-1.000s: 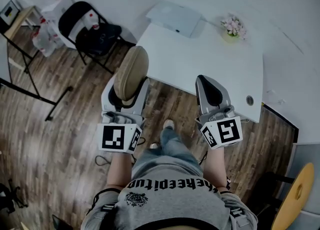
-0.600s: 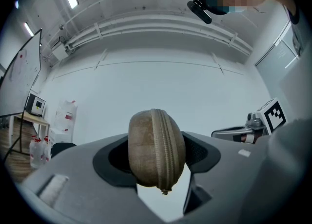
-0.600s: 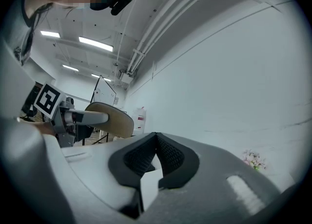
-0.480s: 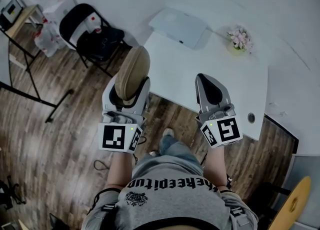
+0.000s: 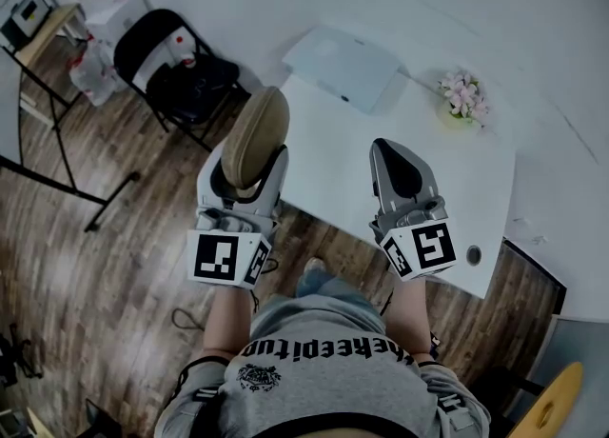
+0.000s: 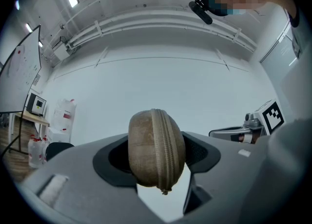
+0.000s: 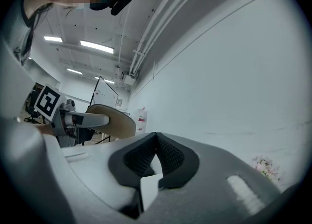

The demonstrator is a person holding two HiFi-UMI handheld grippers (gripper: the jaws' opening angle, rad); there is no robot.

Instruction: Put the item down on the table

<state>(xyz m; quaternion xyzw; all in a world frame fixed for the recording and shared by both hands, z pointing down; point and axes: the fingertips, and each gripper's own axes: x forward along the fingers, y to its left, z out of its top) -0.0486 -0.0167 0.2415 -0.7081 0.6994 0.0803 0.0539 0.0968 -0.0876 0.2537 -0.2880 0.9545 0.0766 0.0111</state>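
Observation:
A tan oval zippered case (image 5: pixel 255 133) stands upright between the jaws of my left gripper (image 5: pixel 249 155), which is shut on it. In the left gripper view the case (image 6: pixel 156 152) fills the gap between the black pads, zipper facing the camera. The case hangs in the air at the left edge of the white table (image 5: pixel 428 155), mostly over the wooden floor. My right gripper (image 5: pixel 398 171) is held level over the table's near part, its jaws shut with nothing between them; in the right gripper view (image 7: pixel 156 151) the pads meet at the tips.
On the table's far end lie a white flat laptop-like device (image 5: pixel 344 65) and a small pot of pink flowers (image 5: pixel 463 95). A cable hole (image 5: pixel 473 255) sits near the table's front right corner. A black folding chair (image 5: pixel 176 65) stands to the left on the floor.
The table and chair have shifted in the head view as the person has come nearer to the table. Both grippers keep their pose, and the case stays gripped.

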